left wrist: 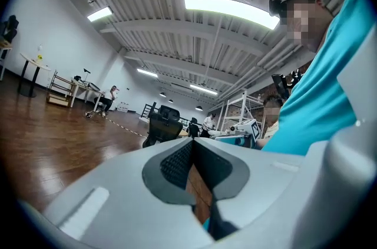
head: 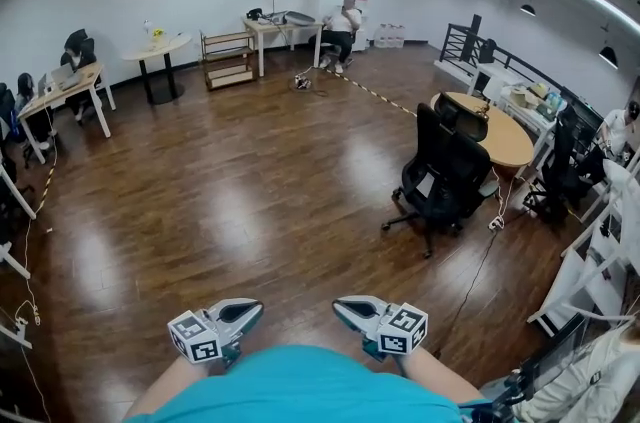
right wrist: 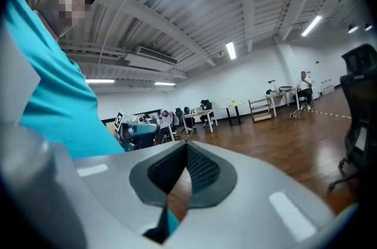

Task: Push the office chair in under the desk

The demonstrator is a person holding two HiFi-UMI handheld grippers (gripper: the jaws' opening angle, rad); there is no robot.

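Note:
A black office chair (head: 440, 173) stands on the wooden floor at the right of the head view, pulled out from a round-ended wooden desk (head: 500, 136) behind it. My left gripper (head: 248, 312) and right gripper (head: 346, 310) are low in that view, close to my body and pointing toward each other, far from the chair. Both are shut with nothing between their jaws. The chair (left wrist: 162, 124) shows small in the left gripper view, past my left gripper (left wrist: 192, 145). Its edge (right wrist: 359, 106) sits at the right of the right gripper view, beside my right gripper (right wrist: 187, 150).
Desks line the left wall (head: 60, 91), with a round table (head: 158, 51) and a shelf (head: 228, 59) at the back. A person sits at a far desk (head: 340, 26). White racks (head: 590, 281) and another black chair (head: 555, 166) crowd the right side. A cable (head: 480, 261) runs over the floor.

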